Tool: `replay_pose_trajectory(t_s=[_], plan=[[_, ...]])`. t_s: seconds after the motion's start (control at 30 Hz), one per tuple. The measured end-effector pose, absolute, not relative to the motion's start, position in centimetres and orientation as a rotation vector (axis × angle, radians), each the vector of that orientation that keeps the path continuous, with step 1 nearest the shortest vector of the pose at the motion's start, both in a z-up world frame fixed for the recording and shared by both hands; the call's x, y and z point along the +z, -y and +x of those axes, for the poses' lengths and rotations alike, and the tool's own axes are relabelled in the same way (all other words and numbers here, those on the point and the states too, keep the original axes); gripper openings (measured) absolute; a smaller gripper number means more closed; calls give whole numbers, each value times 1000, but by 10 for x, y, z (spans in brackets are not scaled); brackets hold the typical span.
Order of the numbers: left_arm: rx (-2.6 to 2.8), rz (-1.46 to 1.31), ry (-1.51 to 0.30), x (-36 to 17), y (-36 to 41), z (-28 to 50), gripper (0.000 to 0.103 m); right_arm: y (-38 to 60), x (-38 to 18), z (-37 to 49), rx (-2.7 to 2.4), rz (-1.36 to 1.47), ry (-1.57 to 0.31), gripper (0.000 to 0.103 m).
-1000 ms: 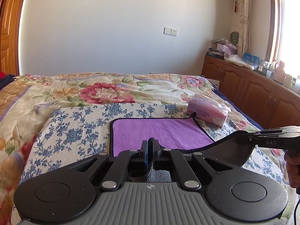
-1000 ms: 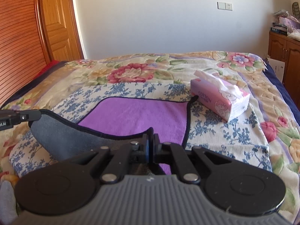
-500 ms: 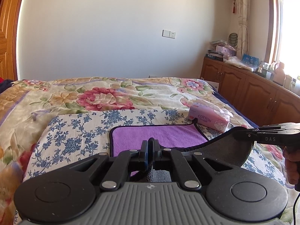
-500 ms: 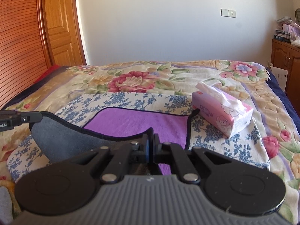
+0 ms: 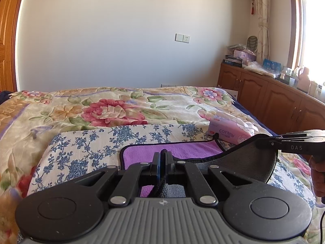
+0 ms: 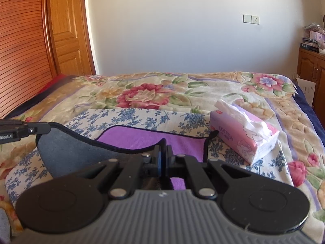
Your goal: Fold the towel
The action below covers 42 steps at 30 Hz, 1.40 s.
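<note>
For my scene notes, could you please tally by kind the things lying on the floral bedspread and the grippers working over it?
Towels: 1, the purple towel with grey underside and black trim.
Cloths: 1, the blue-flowered white cloth under it.
Tissue packs: 1, the pink soft pack of tissues.
Grippers: 2, left gripper and right gripper, each shut on the towel's near edge.
Total: 5.

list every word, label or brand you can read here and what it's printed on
"COTTON" on the pink tissue pack lying on the bed; its smaller print is too blurred.
"DAS" on the black right hand-held gripper.
"Robot.AI", first letters cut off at the frame edge, on the black left hand-held gripper.
Box labels on the wooden cabinet: unreadable.
</note>
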<state>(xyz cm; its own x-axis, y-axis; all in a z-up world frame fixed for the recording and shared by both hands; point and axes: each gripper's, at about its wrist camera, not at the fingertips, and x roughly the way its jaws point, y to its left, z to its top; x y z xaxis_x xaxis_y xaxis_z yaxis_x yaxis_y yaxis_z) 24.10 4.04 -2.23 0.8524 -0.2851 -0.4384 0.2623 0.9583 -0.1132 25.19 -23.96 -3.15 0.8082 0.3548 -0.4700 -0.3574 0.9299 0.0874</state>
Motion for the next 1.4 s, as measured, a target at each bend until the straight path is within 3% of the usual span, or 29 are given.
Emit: replay_pose_trajectory(t_s=[1.4], plan=[[-228,-44,-456,-13,-45,330,5,239,-32,330,387,-20,-403,4]])
